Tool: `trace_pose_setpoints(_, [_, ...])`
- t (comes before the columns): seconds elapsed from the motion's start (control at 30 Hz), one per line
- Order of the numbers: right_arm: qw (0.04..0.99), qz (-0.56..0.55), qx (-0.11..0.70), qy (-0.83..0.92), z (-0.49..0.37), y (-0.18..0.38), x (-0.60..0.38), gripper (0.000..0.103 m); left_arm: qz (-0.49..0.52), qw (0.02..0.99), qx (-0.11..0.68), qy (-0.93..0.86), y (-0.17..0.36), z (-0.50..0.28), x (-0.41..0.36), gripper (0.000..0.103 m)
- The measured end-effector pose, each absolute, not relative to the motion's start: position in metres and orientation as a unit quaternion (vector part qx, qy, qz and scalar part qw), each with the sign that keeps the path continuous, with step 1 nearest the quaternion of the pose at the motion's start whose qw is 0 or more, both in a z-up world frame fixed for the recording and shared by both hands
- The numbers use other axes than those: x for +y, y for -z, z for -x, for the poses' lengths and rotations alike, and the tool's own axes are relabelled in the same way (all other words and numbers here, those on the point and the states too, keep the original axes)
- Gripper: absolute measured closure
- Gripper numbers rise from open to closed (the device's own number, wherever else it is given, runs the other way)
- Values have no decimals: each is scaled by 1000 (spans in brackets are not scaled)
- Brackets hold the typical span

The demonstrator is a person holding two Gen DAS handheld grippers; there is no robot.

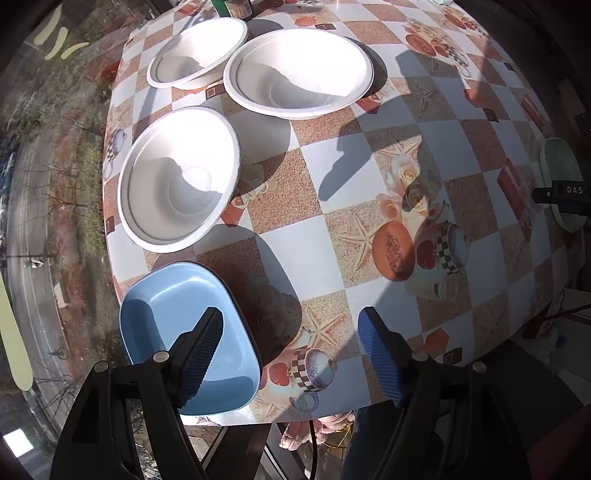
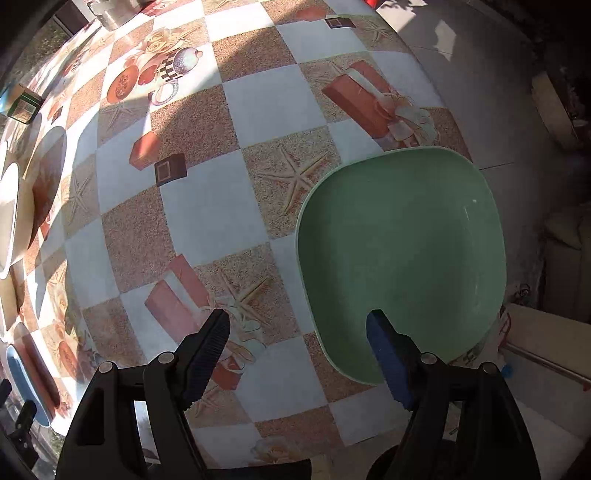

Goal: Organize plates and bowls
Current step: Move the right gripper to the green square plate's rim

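In the left wrist view three white bowls stand on the table: one near left (image 1: 179, 179), one at the back (image 1: 298, 72) and one at the far back left (image 1: 197, 51). A blue plate (image 1: 177, 332) lies at the table's near left corner. My left gripper (image 1: 291, 354) is open, its left finger over the blue plate. In the right wrist view a green plate (image 2: 402, 251) lies at the table's right edge. My right gripper (image 2: 299, 354) is open, its right finger over the green plate's near rim.
The table (image 1: 332, 229) has a checkered cloth with printed cups and starfish. A dark jar (image 1: 238, 7) stands at the far edge. A small green tin (image 2: 24, 105) stands at the left in the right wrist view. The floor lies past the right edge.
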State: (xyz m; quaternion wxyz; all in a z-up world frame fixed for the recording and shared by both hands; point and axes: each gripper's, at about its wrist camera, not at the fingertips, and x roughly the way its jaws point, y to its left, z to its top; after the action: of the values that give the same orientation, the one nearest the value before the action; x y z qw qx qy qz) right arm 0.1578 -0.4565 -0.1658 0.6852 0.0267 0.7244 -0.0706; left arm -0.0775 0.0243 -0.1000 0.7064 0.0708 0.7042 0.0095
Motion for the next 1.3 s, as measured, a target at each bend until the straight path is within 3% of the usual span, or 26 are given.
trace_pose_setpoints(0.23, [668,-13,744,-17,-155,176,-468,25,-81,695,714,-13,107,75,14,24])
trace_pose_setpoints(0.47, [681,-2,716,-152,-156,131,-455,25,-96,693,714,16,112,69,-9,24])
trace_pose_setpoints(0.67, [711,0,699,-72,-169,103,-514,25,-103,696,709,48,110,48,-39,24])
trace_pose_setpoints(1.0, [681,-119,714,112,-154,106,-705,25,-117,690,706,108,116,13,-120,24])
trace_pose_setpoints(1.3, [654,-162,728,125,-127,139,-738,25,-158,688,692,154,125,-14,-200,24])
